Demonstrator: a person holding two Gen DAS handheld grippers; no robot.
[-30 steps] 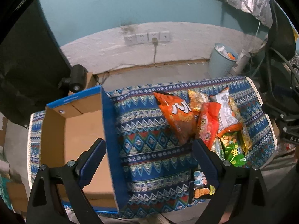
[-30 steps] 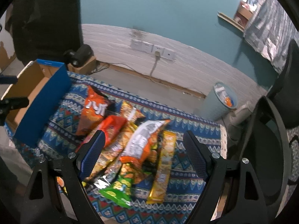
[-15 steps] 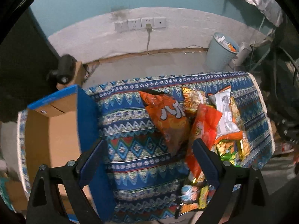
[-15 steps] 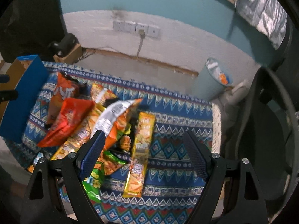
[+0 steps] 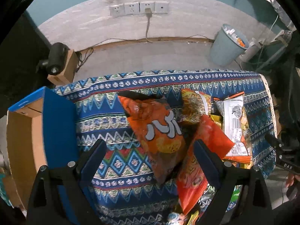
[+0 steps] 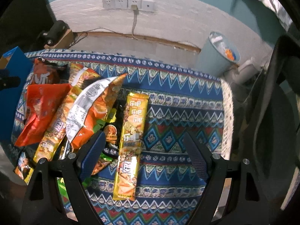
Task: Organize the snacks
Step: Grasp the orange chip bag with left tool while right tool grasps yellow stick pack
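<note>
Both tools hang above a counter (image 6: 187,112) covered with a patterned cloth, and neither holds anything, so this looks like the approach before a first pick. The left tool (image 5: 148,155) is spread wide, its jaws framing the lower end of the orange puffed-snack bag (image 5: 155,131) at the centre of its view, with a red bag (image 5: 198,172) overlapping it toward the lower right. The open cardboard box (image 5: 24,135), blue outside, sits at the left edge of that frame, just beside the snack pile, and is probably where the packets go. The right tool (image 6: 144,150) is likewise spread open; the long yellow cracker pack (image 6: 131,142) lies lengthwise between its jaws in the lower centre of its view, apart from the heap of bags (image 6: 82,108) at centre left. The next move would likely be to lower either tool, close across its packet's narrow width, lift it free of its neighbours, and carry it to the box.
</note>
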